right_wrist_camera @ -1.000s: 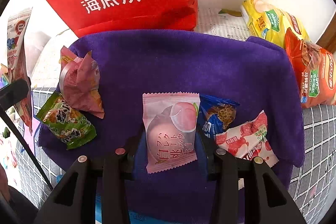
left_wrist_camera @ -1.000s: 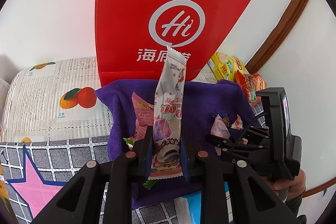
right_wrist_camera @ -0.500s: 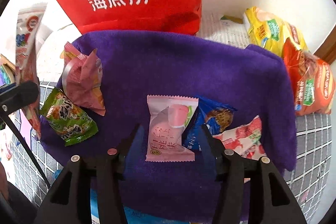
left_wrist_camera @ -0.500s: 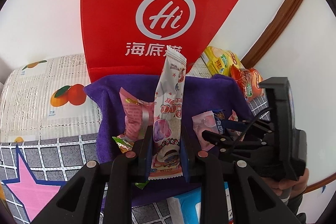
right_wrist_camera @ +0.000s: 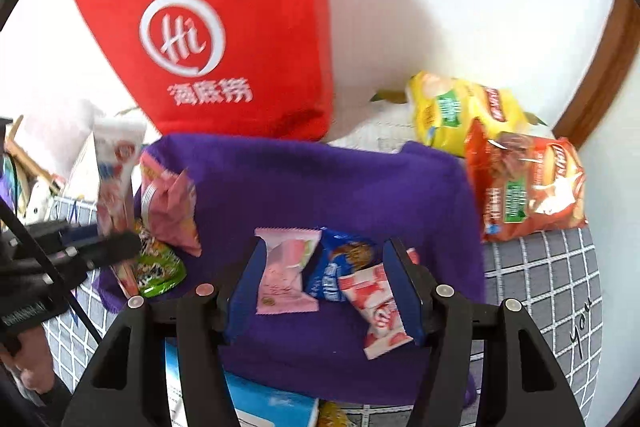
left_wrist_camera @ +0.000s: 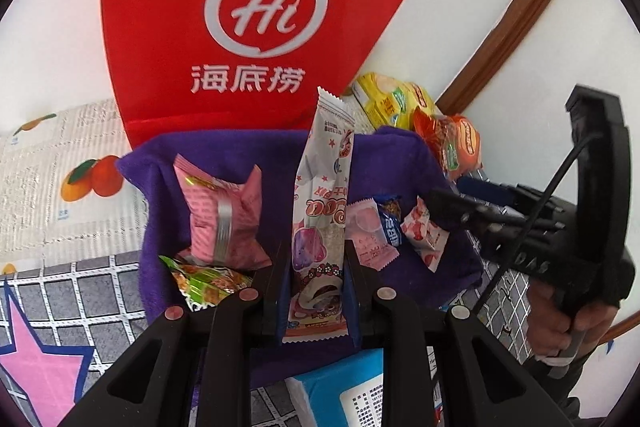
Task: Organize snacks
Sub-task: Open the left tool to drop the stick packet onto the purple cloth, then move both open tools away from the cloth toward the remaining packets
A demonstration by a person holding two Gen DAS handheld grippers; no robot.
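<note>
My left gripper (left_wrist_camera: 316,287) is shut on a tall white snack packet (left_wrist_camera: 324,203) and holds it upright above the purple cloth (left_wrist_camera: 276,155). My right gripper (right_wrist_camera: 332,287) is open and empty, raised above a pale pink peach packet (right_wrist_camera: 286,269), a blue packet (right_wrist_camera: 334,269) and a red-and-white packet (right_wrist_camera: 378,303) lying on the cloth (right_wrist_camera: 320,179). A crumpled pink packet (left_wrist_camera: 220,215) and a green packet (left_wrist_camera: 208,283) lie at the cloth's left. The right gripper shows at the right of the left wrist view (left_wrist_camera: 448,203).
A red paper bag (right_wrist_camera: 224,39) stands behind the cloth against the white wall. Yellow (right_wrist_camera: 460,111) and orange (right_wrist_camera: 524,183) chip bags lie at the right. A blue-and-white box (left_wrist_camera: 352,387) sits at the cloth's near edge. A wooden trim (left_wrist_camera: 512,11) runs along the wall.
My right gripper has opened, let go of the pale pink peach packet onto the cloth, and pulled back and up. My left gripper still holds the white packet.
</note>
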